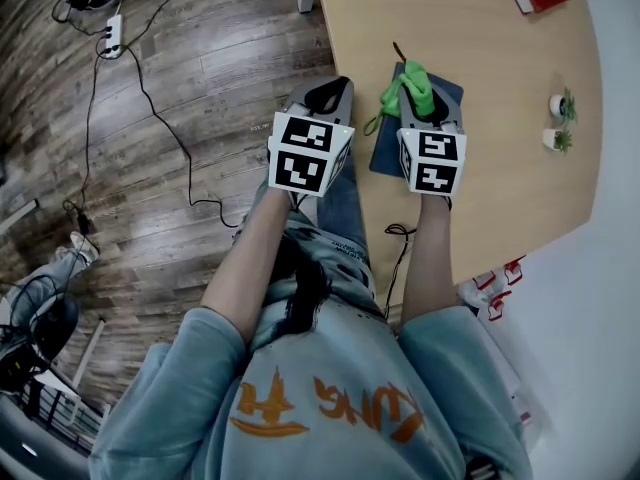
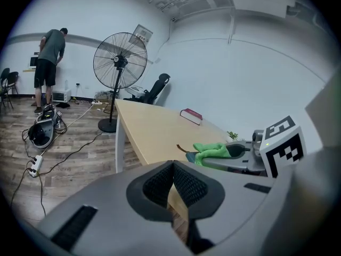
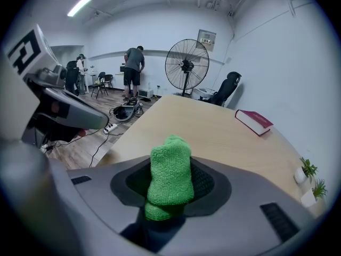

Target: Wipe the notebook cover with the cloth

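The right tool (image 3: 170, 183) is clamped on the green cloth (image 3: 169, 161) over the dark notebook (image 1: 387, 148) lying on the surface (image 1: 500, 118) beneath it, while the left tool (image 2: 171, 188) alongside is closed on nothing, so the pickup looks done and the wiping itself seems barely begun.

Bright even ceiling light, soft shadows, fisheye-warped dark corners, blurred foreground

The person wears a light blue sweatshirt (image 1: 200, 373) with orange letters, and blue jeans (image 1: 343, 210). The left gripper (image 1: 328, 92) and the right gripper (image 1: 428, 108) are grey, each with a white cube (image 1: 308, 155) of black square markers.
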Motion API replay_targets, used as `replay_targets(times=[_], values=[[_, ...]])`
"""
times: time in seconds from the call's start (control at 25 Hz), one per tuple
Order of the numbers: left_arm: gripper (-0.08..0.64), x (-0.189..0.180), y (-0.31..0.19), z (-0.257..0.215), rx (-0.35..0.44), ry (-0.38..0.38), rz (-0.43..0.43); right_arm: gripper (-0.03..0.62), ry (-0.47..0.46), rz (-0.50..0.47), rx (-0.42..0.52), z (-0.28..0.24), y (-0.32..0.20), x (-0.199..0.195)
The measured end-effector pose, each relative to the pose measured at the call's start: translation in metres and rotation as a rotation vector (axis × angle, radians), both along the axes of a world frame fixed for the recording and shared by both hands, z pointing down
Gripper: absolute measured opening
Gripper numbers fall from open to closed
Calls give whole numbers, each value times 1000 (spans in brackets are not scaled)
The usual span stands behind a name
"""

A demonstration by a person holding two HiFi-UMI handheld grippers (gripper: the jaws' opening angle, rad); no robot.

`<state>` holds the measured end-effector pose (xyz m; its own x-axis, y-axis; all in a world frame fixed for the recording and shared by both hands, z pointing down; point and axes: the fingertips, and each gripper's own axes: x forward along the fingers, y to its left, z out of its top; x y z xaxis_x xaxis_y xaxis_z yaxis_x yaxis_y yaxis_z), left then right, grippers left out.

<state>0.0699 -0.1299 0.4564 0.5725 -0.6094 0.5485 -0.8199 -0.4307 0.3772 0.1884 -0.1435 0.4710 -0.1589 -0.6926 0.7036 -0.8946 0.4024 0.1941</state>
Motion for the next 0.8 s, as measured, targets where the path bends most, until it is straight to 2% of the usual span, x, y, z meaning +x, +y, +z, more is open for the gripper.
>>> replay_targets(times=[0.8], values=[[18,7,15,-4,9,12,58,141,-24,44,-9,-1,39,-1]])
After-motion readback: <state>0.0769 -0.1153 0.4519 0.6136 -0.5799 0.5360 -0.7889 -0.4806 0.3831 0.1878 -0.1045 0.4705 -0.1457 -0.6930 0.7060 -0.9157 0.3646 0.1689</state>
